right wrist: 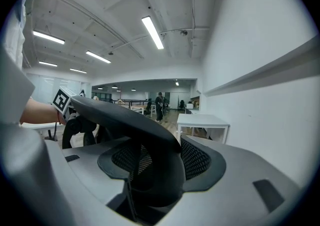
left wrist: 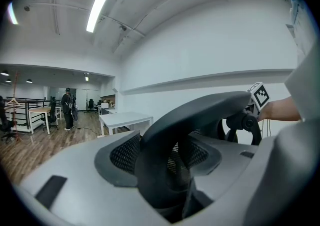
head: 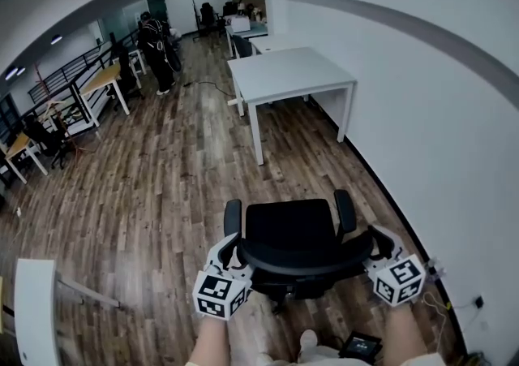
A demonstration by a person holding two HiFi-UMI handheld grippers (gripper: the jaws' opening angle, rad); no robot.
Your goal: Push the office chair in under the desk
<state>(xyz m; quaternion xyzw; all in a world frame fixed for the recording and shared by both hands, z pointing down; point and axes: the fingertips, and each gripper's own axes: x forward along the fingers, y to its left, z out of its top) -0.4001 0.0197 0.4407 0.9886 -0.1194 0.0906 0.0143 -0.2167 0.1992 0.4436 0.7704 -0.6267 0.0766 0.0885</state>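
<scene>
Right now the person is standing behind the office chair [head: 290,230] and gripping the curved top edge of its backrest with both tools. The left gripper [head: 229,255] is clamping the left end of that edge, and in the left gripper view the left gripper [left wrist: 170,170] is showing its two grey jaws closing on the black rim of the chair [left wrist: 200,115], which is running up and away to the right between them. The right gripper [head: 375,247] is holding the right end of the same edge. In the right gripper view, the right gripper [right wrist: 155,170] is likewise squeezing the rim of the chair [right wrist: 115,115] between its jaws, with the rim sweeping off to the left.

The chair is sitting on the wooden floor [head: 162,186], close to the white wall [head: 438,113] on the right, with its seat and both armrests pointing away from the person. The white desk [head: 288,72] is standing farther ahead along that wall, well apart from the chair. Far down the room, another person [head: 156,40] in dark clothes is standing beside a row of wooden-topped tables [head: 101,80].
</scene>
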